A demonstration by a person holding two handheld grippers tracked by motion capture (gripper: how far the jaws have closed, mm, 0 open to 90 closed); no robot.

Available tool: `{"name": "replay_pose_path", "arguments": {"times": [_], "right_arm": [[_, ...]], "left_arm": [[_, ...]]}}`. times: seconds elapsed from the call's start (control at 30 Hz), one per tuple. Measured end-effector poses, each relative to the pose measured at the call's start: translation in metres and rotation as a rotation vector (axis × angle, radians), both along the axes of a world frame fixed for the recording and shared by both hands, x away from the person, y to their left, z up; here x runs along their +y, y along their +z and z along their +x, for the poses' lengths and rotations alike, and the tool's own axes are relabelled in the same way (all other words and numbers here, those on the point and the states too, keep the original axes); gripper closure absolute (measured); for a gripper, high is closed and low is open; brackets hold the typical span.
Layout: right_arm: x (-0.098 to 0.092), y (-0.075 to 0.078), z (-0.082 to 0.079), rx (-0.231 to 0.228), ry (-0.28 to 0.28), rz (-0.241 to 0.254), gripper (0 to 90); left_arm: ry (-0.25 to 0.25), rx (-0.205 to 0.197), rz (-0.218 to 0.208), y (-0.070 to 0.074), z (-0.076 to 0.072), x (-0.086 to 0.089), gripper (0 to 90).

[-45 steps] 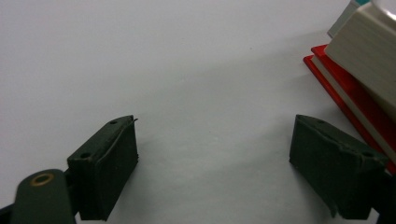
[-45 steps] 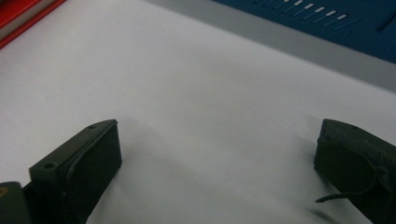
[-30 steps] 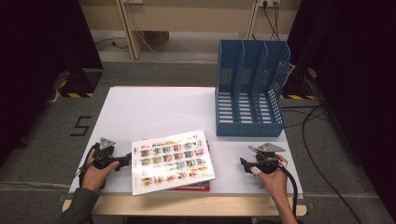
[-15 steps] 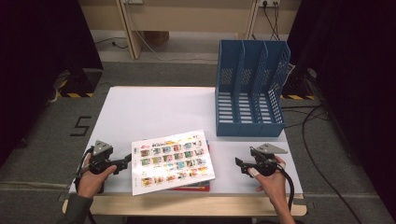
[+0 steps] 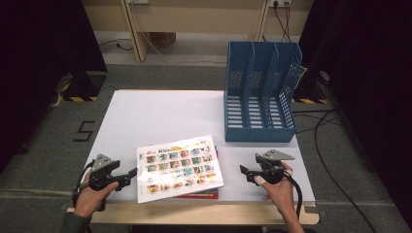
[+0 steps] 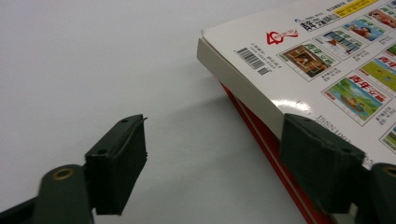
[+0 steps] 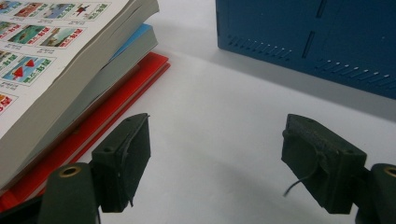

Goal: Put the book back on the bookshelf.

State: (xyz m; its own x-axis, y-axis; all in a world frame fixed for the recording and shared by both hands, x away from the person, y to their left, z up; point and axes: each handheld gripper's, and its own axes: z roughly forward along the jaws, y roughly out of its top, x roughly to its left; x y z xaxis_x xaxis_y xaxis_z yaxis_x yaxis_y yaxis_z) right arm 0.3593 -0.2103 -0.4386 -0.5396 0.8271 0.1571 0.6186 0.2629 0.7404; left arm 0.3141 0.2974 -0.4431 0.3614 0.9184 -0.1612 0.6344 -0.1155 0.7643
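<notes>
Dark curtains ring a white surface (image 5: 160,111) carrying a blue file rack (image 5: 260,92) at upper right of the high view and a stack of books (image 5: 179,167) at lower centre, its picture-covered top book overhanging a red one. The left gripper (image 5: 130,174) sits at the stack's left edge, jaws just narrowed yet holding nothing, seemingly lining up a grasp. The right gripper (image 5: 244,171) waits open beside it.
</notes>
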Motion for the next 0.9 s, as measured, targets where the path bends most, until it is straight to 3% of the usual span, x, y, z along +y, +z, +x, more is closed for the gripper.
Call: {"name": "replay_pose_path", "arguments": {"times": [0.07, 0.17, 0.2, 0.3, 0.4, 0.57, 0.73, 0.9], "right_arm": [[0.001, 0.000, 0.000, 0.003, 0.002, -0.003, 24.8], [0.003, 0.000, 0.000, 0.003, 0.012, 0.004, 24.9], [0.004, 0.001, 0.001, -0.001, 0.015, 0.009, 25.0], [0.007, 0.004, 0.001, 0.000, 0.029, 0.044, 25.0], [0.010, 0.006, 0.001, -0.001, 0.038, 0.067, 25.0], [0.020, 0.009, 0.000, 0.018, 0.087, 0.115, 24.9], [0.028, 0.008, 0.002, 0.024, 0.124, 0.121, 24.2], [0.033, 0.004, 0.007, 0.075, 0.154, 0.141, 17.8]], "left_arm": [[-0.006, -0.002, -0.011, 0.001, -0.001, -0.001, 37.4], [-0.016, -0.005, -0.003, 0.002, -0.003, -0.005, 42.4], [-0.017, -0.003, 0.000, 0.003, -0.004, -0.007, 48.9], [-0.021, -0.006, 0.015, 0.004, -0.004, -0.010, 51.5], [-0.058, -0.001, 0.014, 0.005, -0.004, -0.020, 49.1], [-0.097, -0.023, 0.049, 0.005, 0.001, -0.033, 29.5], [-0.111, -0.033, 0.059, 0.004, 0.004, -0.037, 29.1], [-0.108, -0.043, 0.051, 0.001, 0.010, -0.040, 22.3]]}}
